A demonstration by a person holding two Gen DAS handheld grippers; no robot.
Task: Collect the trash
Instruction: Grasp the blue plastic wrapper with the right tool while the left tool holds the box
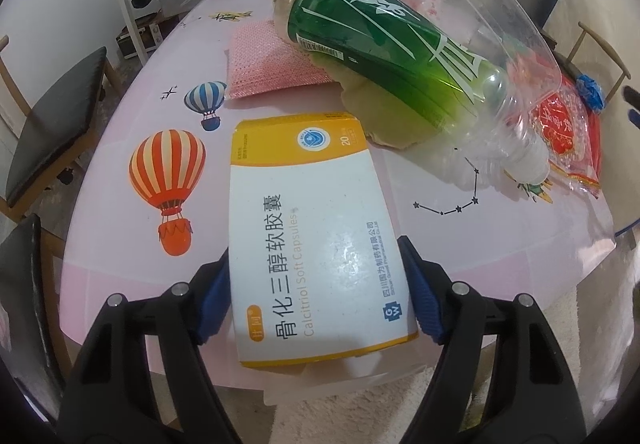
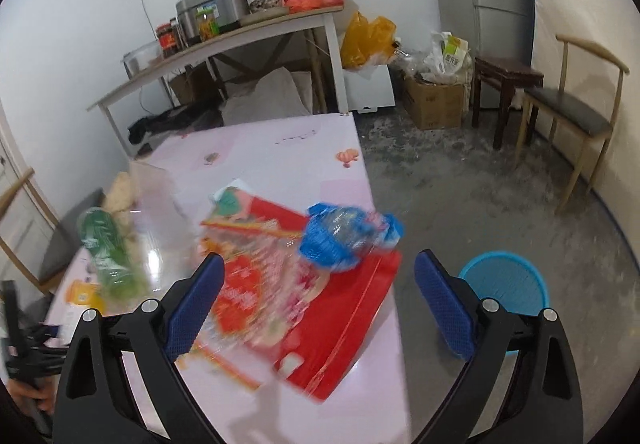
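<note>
My left gripper (image 1: 316, 292) is shut on a white and yellow medicine box (image 1: 312, 228), its blue pads pressed on both long sides, over the pink table (image 1: 120, 148). A green-labelled plastic bottle (image 1: 384, 56) lies beyond it on a tan cloth (image 1: 384, 116); it also shows blurred in the right wrist view (image 2: 108, 244). My right gripper (image 2: 316, 308) is open and empty above a red plastic bag (image 2: 320, 308). A crumpled blue wrapper (image 2: 344, 236) lies on that bag, just ahead of the fingers. The red bag shows at the right in the left wrist view (image 1: 568, 132).
A pink sponge cloth (image 1: 272, 60) lies behind the box. A blue bin (image 2: 508, 284) stands on the floor right of the table's edge. Chairs stand at the left (image 1: 52, 120) and far right (image 2: 576, 108). A cluttered side table (image 2: 224, 40) stands against the back wall.
</note>
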